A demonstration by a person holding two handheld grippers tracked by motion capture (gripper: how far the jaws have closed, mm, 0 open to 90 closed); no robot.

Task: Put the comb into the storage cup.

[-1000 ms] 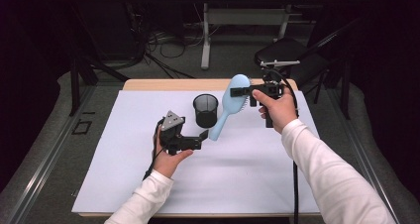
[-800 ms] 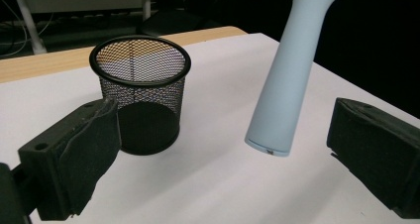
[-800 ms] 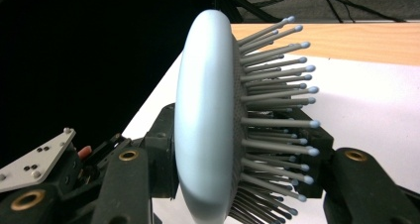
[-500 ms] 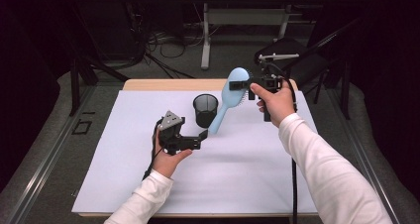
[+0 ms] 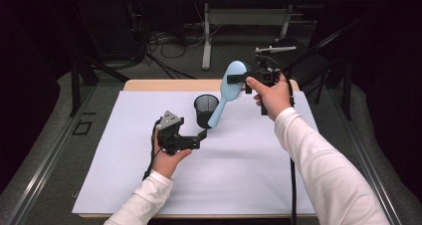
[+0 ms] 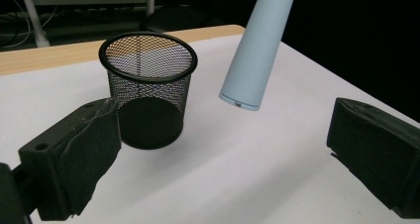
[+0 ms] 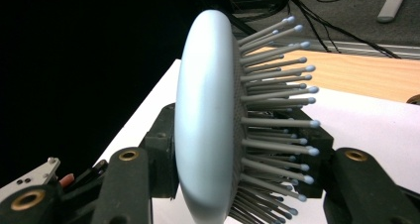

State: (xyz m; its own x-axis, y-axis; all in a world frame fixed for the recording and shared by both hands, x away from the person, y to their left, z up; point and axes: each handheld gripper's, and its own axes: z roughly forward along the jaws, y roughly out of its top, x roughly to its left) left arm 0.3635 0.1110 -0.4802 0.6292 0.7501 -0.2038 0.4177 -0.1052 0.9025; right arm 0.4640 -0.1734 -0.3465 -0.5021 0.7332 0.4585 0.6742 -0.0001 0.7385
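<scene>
White paper covers the counter (image 5: 259,185); right gripper (image 5: 238,78) jaws clamp the blue hairbrush (image 5: 230,88) by its head, handle angled down beside the mesh cup (image 5: 205,110) – probably to drop in – left gripper (image 5: 201,135) jaws apart nearby

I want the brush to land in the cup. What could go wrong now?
The hairbrush is pinched only at its head by the right gripper, over the bristles, so it might slip or swing. Its handle end hangs beside the mesh cup, not over the opening, so it could miss. The cup looks light and nothing holds it; a bump could tip it.
</scene>
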